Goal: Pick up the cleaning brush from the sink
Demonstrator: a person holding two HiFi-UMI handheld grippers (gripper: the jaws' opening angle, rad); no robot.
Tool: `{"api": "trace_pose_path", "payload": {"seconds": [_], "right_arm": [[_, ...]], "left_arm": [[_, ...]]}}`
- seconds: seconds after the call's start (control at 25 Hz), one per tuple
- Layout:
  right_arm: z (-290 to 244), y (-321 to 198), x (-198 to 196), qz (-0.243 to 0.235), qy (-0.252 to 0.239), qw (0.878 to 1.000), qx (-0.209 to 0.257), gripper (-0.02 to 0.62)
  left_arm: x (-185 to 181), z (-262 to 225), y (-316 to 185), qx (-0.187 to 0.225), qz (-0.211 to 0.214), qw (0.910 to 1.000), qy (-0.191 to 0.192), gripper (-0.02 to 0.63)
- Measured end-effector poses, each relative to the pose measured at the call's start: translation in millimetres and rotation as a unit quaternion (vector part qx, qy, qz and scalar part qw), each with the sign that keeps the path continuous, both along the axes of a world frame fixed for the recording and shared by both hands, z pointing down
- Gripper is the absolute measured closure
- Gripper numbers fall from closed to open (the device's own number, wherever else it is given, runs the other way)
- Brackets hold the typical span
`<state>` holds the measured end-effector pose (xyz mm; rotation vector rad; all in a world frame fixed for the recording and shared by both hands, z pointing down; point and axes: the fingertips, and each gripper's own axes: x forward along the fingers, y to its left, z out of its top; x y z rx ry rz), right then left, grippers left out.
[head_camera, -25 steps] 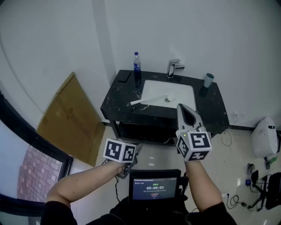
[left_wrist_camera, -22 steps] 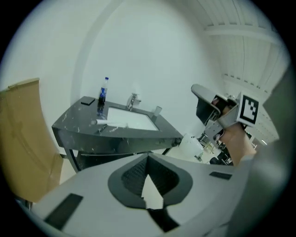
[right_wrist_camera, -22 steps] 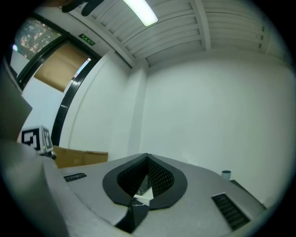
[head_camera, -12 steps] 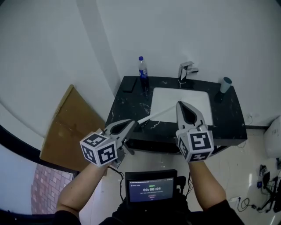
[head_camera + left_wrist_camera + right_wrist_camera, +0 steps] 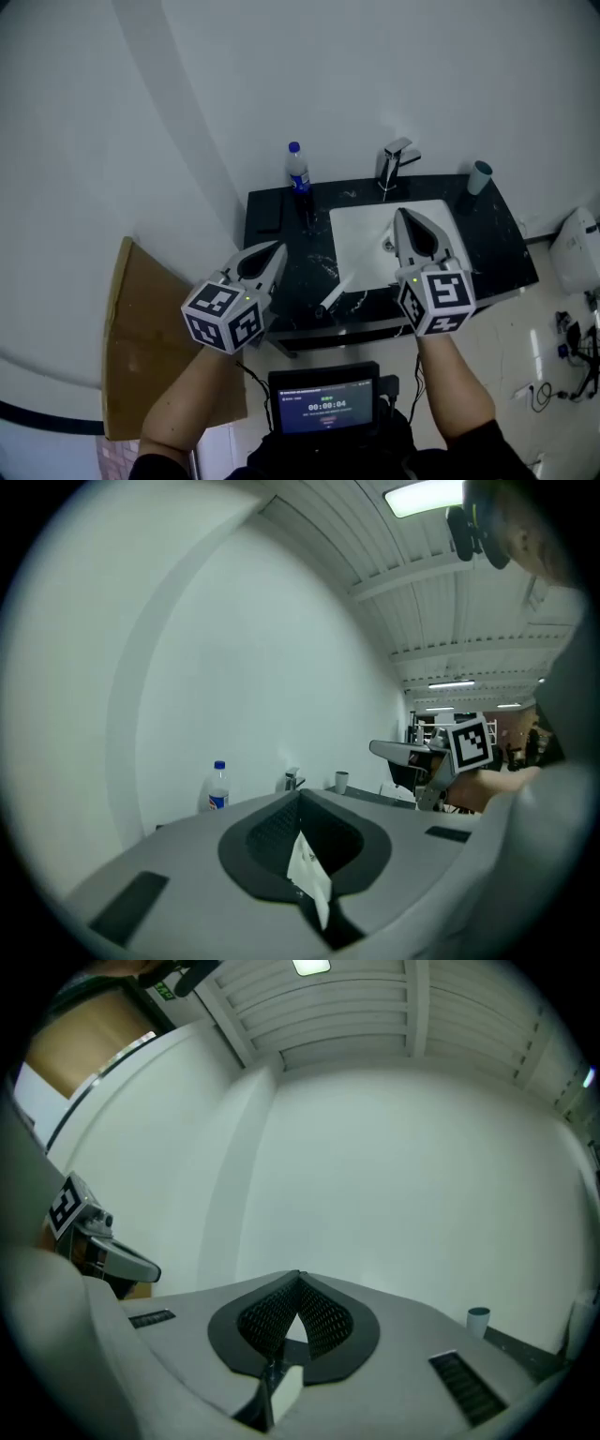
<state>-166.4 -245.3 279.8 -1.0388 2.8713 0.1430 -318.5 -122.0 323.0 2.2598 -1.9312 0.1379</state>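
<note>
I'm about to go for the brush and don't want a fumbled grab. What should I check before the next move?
1. Cleaning brush located: ok; its white handle lies over the sink's front rim, far end hidden behind the right gripper.
2. Left gripper ready to grasp: not ok; jaws together, empty.
3. Right gripper ready to grasp: not ok; jaws together, empty.
4. Handle free of clutter: ok; water bottle, faucet and cup stand at the counter's back.
</note>
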Motion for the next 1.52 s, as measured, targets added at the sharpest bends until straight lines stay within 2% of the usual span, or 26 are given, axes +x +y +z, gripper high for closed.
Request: {"api": "trace_pose_path", "payload": {"seconds": [0.12, 0.28, 0.4, 0.52, 0.56, 0.72, 0.76, 0.8, 0.92, 0.96, 1.08, 1.2, 1.36, 1.52], "right_arm": [[7.5, -23.7, -22.2, 0.042, -0.018, 0.998, -0.043, 0.588], [40.8, -50.1, -36.5, 0.068, -0.013, 0.993, -0.094, 0.588], [71.8, -74.3, -39.6, 0.097, -0.017, 0.985, -0.145, 0.588], [101.4, -103.0, -42.3, 0.116, -0.004, 0.975, -0.191, 0.571], [110.7, -111.8, -47.1, 0.115, 0.003, 0.971, -0.209, 0.507], [153.6, -139.2, -70.9, 0.122, 0.039, 0.953, -0.275, 0.489], [165.5, -143.6, -75.3, 0.125, 0.041, 0.944, -0.302, 0.395], [177.4, -146.5, -79.1, 0.129, 0.039, 0.934, -0.330, 0.368], [215.4, -159.0, -89.5, 0.155, 0.040, 0.902, -0.402, 0.368], [233.0, -162.4, -93.3, 0.166, 0.044, 0.887, -0.429, 0.368], [296.5, -160.8, -100.4, 0.197, 0.057, 0.831, -0.517, 0.368], [341.5, -158.1, -97.0, 0.232, 0.106, 0.788, -0.561, 0.368], [374.2, -147.6, -101.5, 0.250, 0.099, 0.747, -0.608, 0.368], [396.5, -147.2, -110.0, 0.264, 0.102, 0.716, -0.638, 0.368]], "left_arm": [[-44.2, 2.4, -20.7, -0.008, 0.009, 0.9992, -0.038, 0.600], [-79.8, 23.3, -52.0, -0.026, -0.007, 0.9987, -0.044, 0.598], [-99.6, 32.5, -78.5, -0.030, -0.026, 0.9974, -0.061, 0.597], [-99.8, 44.2, -104.2, -0.044, -0.014, 0.9975, -0.054, 0.576], [-97.8, 49.0, -112.7, -0.052, -0.005, 0.9973, -0.051, 0.548], [-99.1, 70.3, -145.9, -0.074, 0.023, 0.9956, -0.053, 0.510], [-100.4, 77.1, -153.0, -0.082, 0.029, 0.9951, -0.047, 0.489], [-102.1, 83.8, -158.7, -0.090, 0.035, 0.9945, -0.041, 0.467], [-113.7, 96.5, -175.2, -0.095, 0.044, 0.9937, -0.038, 0.463], [-119.4, 101.3, -180.7, -0.095, 0.046, 0.9938, -0.034, 0.463], [-132.2, 122.5, -192.0, -0.107, 0.065, 0.9920, -0.019, 0.463], [-139.3, 143.3, -202.3, -0.123, 0.082, 0.9889, -0.013, 0.463], [-142.1, 165.2, -202.3, -0.143, 0.103, 0.9844, 0.003, 0.463], [-147.8, 174.7, -203.8, -0.152, 0.113, 0.9819, 0.005, 0.463]]}}
